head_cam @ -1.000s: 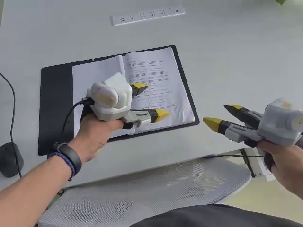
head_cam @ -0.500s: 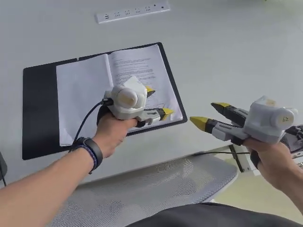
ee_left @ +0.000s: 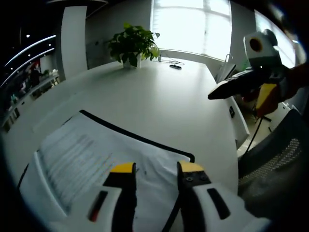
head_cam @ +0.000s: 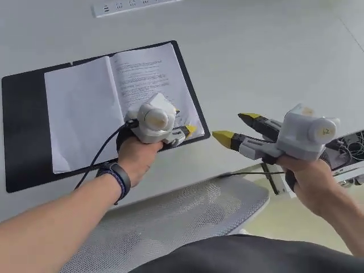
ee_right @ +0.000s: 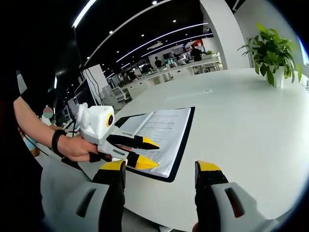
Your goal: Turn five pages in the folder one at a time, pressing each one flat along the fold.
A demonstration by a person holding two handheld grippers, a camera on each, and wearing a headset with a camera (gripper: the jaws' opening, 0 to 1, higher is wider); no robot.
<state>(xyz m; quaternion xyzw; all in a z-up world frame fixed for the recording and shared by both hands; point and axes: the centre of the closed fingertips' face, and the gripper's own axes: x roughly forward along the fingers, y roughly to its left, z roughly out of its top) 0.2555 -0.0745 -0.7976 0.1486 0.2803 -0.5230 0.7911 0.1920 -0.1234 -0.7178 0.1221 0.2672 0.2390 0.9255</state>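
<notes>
Here the open folder [head_cam: 23, 136] lies on the white table [head_cam: 273, 68] near its front edge. Its spine points away from the person, and bare table lies beyond and to the right. The printed page [head_cam: 148, 74] is too small to read. The left tool [head_cam: 183, 122] sits at that page's near right corner, jaws apart. The right tool [head_cam: 234, 126], also parted and empty, is right of the folder.

Folder [head_cam: 23, 136] matt black; pages [head_cam: 79, 119] white paper; table [head_cam: 273, 57] smooth, matt white
</notes>
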